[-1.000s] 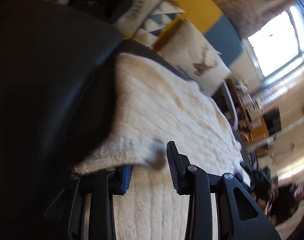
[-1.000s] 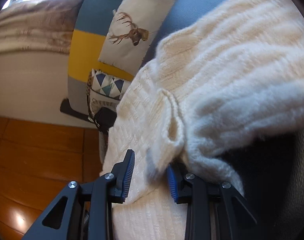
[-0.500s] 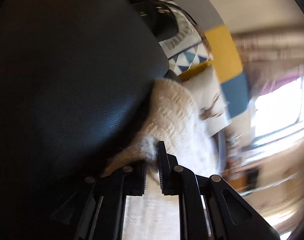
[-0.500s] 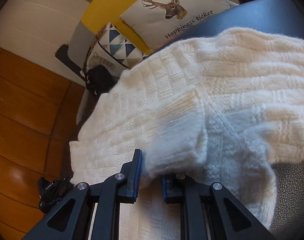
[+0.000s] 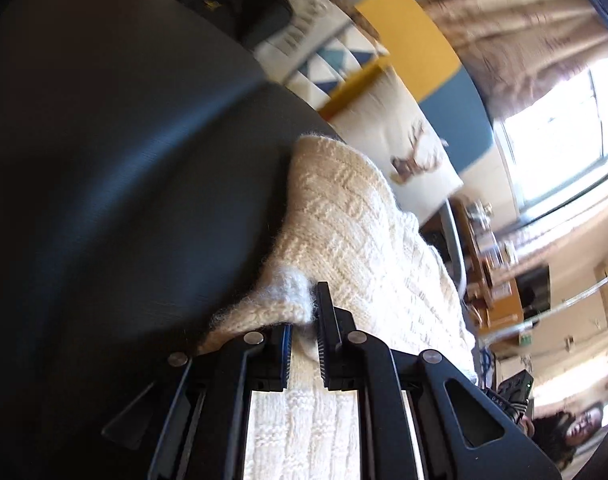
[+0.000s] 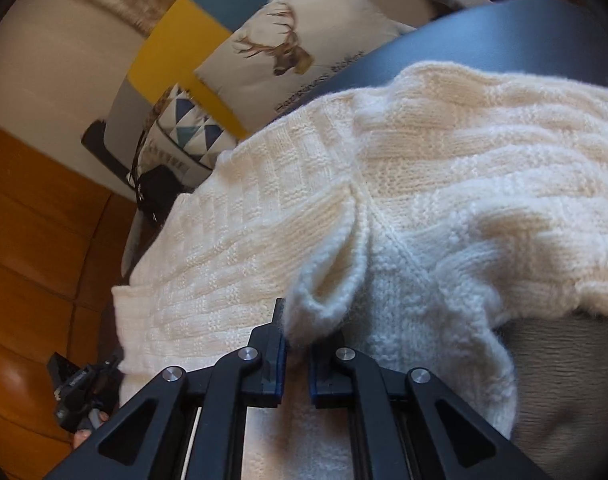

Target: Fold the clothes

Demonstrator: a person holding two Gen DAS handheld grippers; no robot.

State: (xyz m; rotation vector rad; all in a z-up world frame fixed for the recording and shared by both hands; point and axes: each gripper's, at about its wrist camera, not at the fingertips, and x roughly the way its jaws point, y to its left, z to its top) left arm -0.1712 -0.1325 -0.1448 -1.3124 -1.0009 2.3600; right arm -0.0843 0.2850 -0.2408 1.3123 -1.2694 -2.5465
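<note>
A cream knitted sweater [image 6: 444, 184] lies spread over a dark seat. In the left wrist view the sweater [image 5: 356, 248] runs from the seat edge toward the far end. My left gripper [image 5: 304, 320] is shut on a fuzzy edge of the sweater, which bunches between the two pads. My right gripper [image 6: 298, 340] is shut on a raised fold of the sweater, a ribbed cuff-like edge that stands up in a loop just above the pads.
The dark leather seat [image 5: 116, 168] fills the left of the left wrist view. A deer-print cushion [image 6: 288, 52], a triangle-pattern cushion [image 6: 184, 136] and a black bag [image 5: 236, 4] lie beyond the sweater. Wooden floor [image 6: 36, 240] is at the left.
Both grippers have closed from open onto the sweater's edges. The right one has lifted its fold of knit, and the left view has swung.
</note>
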